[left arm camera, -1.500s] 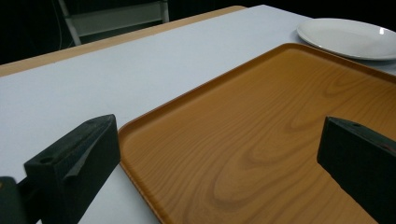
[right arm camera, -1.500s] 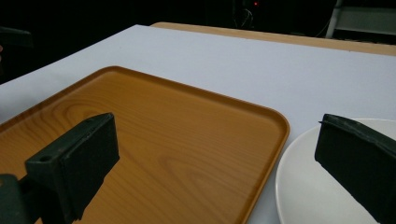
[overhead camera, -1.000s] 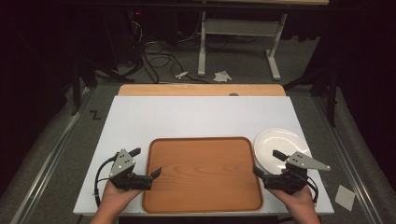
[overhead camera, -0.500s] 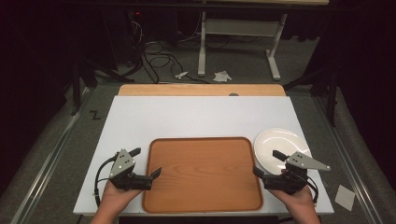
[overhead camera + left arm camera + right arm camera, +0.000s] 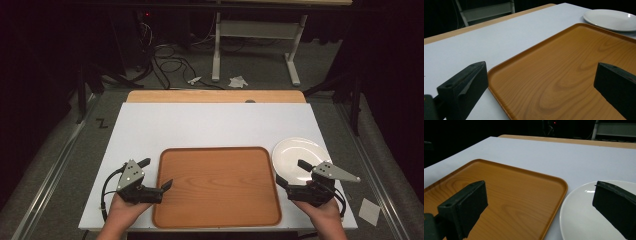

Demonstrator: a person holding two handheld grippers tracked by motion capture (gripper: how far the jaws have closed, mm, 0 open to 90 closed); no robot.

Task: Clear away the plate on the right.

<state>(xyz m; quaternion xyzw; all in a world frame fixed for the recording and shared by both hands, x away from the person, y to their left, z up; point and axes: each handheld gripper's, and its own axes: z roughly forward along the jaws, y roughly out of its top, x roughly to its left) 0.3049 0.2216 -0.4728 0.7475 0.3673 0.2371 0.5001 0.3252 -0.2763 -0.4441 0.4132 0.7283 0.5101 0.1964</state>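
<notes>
Both claws are staying put and released, left claw (image 5: 156,176) straddling the wooden tray's (image 5: 220,185) left edge, right claw (image 5: 291,173) over the white plate (image 5: 295,150); nothing is shifting on the worktop (image 5: 200,125), so no grasp has begun.

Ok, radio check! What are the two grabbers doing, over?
Left gripper open at the wooden tray's left edge. Right gripper open between tray and white plate. Both empty. Nothing in the way.

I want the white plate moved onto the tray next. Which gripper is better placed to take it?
Probably the right gripper: its open jaws already straddle the plate rim beside the tray. The left gripper sits open at the tray's far side.
</notes>
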